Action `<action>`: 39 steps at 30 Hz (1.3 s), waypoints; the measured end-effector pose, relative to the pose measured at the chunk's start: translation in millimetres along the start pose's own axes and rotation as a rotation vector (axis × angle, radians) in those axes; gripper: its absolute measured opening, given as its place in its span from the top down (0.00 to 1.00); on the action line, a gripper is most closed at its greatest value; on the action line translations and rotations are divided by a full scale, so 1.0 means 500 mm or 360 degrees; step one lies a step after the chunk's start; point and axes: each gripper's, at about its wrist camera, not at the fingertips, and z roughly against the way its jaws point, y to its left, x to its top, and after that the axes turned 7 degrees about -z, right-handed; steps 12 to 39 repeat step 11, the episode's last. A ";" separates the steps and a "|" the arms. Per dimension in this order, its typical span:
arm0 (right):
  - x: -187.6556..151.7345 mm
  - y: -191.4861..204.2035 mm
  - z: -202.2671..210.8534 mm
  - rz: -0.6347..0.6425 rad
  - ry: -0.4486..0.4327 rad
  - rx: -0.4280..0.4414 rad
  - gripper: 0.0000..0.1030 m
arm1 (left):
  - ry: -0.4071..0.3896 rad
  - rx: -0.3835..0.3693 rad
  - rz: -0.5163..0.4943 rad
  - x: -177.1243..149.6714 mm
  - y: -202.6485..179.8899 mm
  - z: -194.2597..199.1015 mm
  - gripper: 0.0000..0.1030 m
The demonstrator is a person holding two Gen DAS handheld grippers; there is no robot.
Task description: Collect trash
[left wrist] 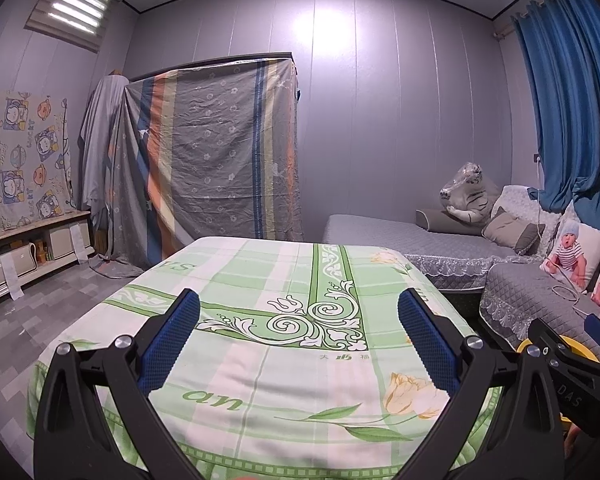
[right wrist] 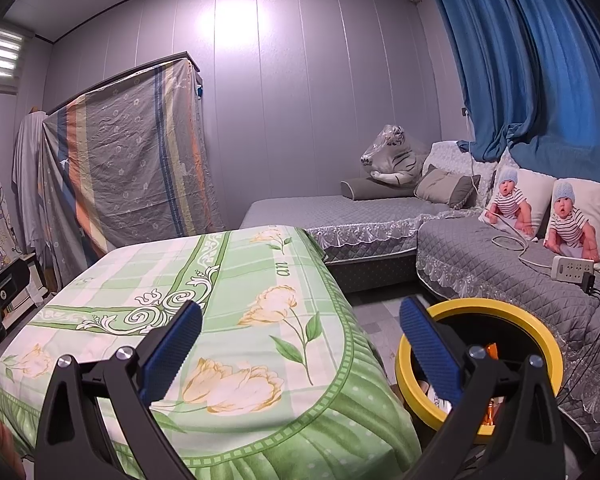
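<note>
A yellow-rimmed trash bin [right wrist: 540, 332] stands on the floor between the table and the grey sofa; orange and white wrappers [right wrist: 490, 412] lie inside it. In the left wrist view only a sliver of the bin [left wrist: 576, 346] shows at the right edge, behind the other gripper. My left gripper [left wrist: 298, 334] hovers open over the table's green floral cloth [left wrist: 284, 276], holding nothing. My right gripper [right wrist: 300, 336] is open and holds nothing; its left finger is over the table's right edge and its right finger [right wrist: 428, 352] over the bin's rim. No loose trash shows on the cloth.
A grey L-shaped sofa [right wrist: 480, 256] with baby-print cushions [right wrist: 576, 220], a power strip [right wrist: 572, 268] and cables runs along the right. A sheet-draped wardrobe [left wrist: 216, 152] stands at the back, a low cabinet [left wrist: 32, 252] at the left, blue curtains [right wrist: 540, 60] at the right.
</note>
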 end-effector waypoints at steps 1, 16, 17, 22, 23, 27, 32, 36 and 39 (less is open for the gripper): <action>-0.001 -0.001 -0.002 0.0000 0.0002 0.0000 0.07 | 0.0000 -0.0001 -0.0002 0.000 -0.001 0.000 0.08; -0.001 -0.002 -0.004 -0.0001 0.0005 0.0001 0.07 | 0.0010 -0.0022 0.0004 0.001 -0.002 -0.002 0.08; -0.001 -0.002 -0.004 -0.0001 0.0005 0.0001 0.07 | 0.0010 -0.0022 0.0004 0.001 -0.002 -0.002 0.08; -0.001 -0.002 -0.004 -0.0001 0.0005 0.0001 0.07 | 0.0010 -0.0022 0.0004 0.001 -0.002 -0.002 0.08; -0.001 -0.002 -0.004 -0.0001 0.0005 0.0001 0.07 | 0.0010 -0.0022 0.0004 0.001 -0.002 -0.002 0.08; -0.001 -0.002 -0.004 -0.0001 0.0005 0.0001 0.07 | 0.0010 -0.0022 0.0004 0.001 -0.002 -0.002 0.08; -0.001 -0.002 -0.004 -0.0001 0.0005 0.0001 0.07 | 0.0010 -0.0022 0.0004 0.001 -0.002 -0.002 0.08; -0.001 -0.002 -0.004 -0.0001 0.0005 0.0001 0.07 | 0.0010 -0.0022 0.0004 0.001 -0.002 -0.002 0.08; -0.001 -0.002 -0.004 -0.0001 0.0005 0.0001 0.07 | 0.0010 -0.0022 0.0004 0.001 -0.002 -0.002 0.08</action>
